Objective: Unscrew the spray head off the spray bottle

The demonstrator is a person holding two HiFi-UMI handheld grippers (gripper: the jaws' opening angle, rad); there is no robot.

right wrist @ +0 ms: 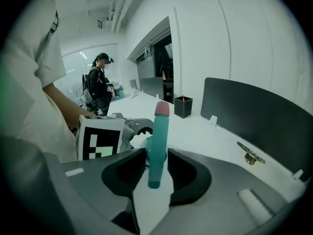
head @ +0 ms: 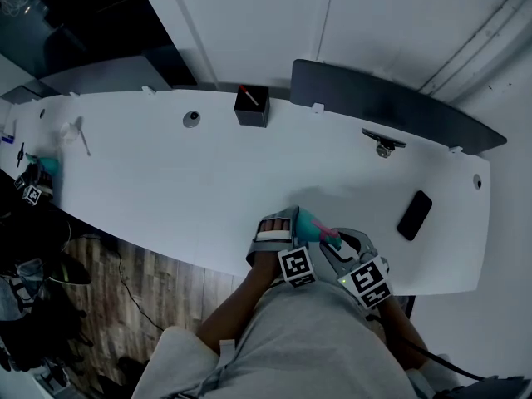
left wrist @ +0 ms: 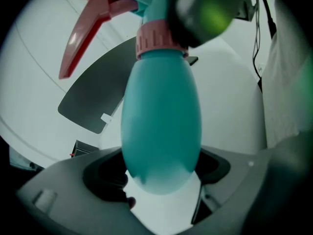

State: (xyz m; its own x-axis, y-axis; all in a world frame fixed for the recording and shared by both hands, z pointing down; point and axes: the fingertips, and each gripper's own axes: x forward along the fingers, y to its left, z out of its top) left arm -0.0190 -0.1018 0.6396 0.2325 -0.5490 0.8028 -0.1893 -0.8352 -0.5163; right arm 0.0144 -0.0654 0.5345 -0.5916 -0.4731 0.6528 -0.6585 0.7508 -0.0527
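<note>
Right at the near edge of the white table (head: 208, 189), tight to the person's body, both grippers meet w/ the spray bottle (head: 309, 223) between them. Left gripper (left wrist: 161, 182) is clamped on the rounded teal body near its base. The bottle's long axis runs straight out along those jaws, base toward the left gripper, pink collar (left wrist: 157, 39) at the far end. In the head view that axis lies approx left to right across the person's front, head end to the person's right.

Right gripper (right wrist: 155, 173) is clenched on the spray head (right wrist: 157, 141), jaws pressing its narrow sides. The head's pink tip (right wrist: 162, 108) points away from that gripper, out over the table. Pink trigger (left wrist: 85, 31) sticks out from the neck & angles back along the body. Left gripper's marker cube (right wrist: 99, 138) sits just beside the head.

Further out, a black phone (head: 414, 214) lies on the table to the right. Beyond it is a small metal fitting (head: 383, 144). At the back edge are a black pen cup (head: 252, 106) & a dark divider panel (head: 391, 102), w/ a round grommet (head: 192, 119) left of the cup. Down the room another person (right wrist: 100, 89) stands by the table.
</note>
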